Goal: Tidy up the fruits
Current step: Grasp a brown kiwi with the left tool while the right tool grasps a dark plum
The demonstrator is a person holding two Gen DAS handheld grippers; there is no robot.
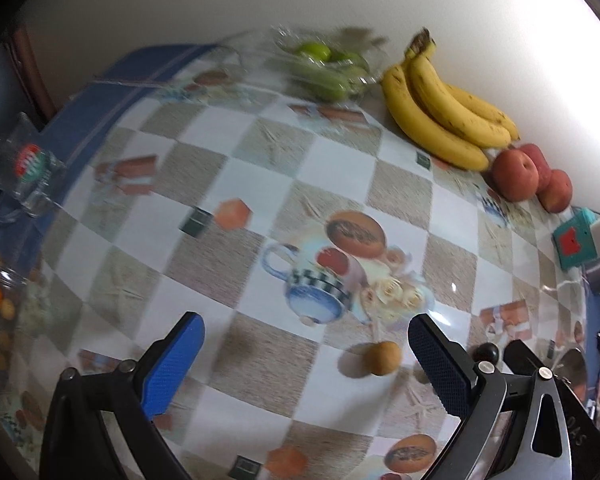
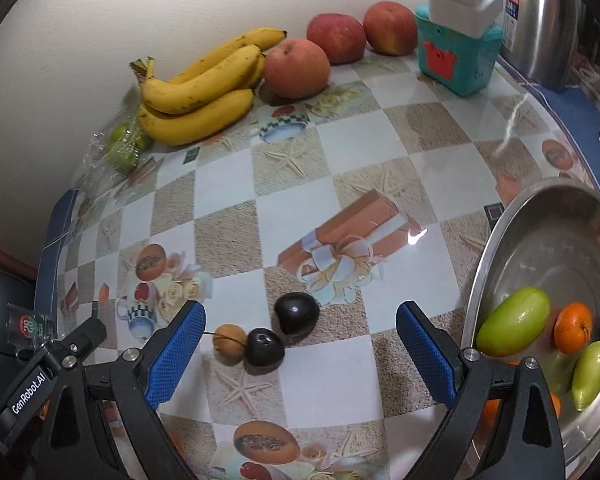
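Left gripper [image 1: 306,354]: fingers wide apart, holding nothing.
Right gripper [image 2: 300,344]: spread wide, empty.
Small round tan fruit [image 2: 229,339]: on the checked tablecloth [image 2: 228,184], touching one of two dark plums [image 2: 265,347].
Shiny steel bowl [image 2: 496,232]: holds green and orange fruits.

Both wrists low, facing wall, bananas [image 1: 444,108] shared

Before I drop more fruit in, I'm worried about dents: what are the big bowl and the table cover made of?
The bowl looks like polished steel: mirror-like, reflecting fruit. The table cover seems glossy printed plastic, judging by its glare spots.
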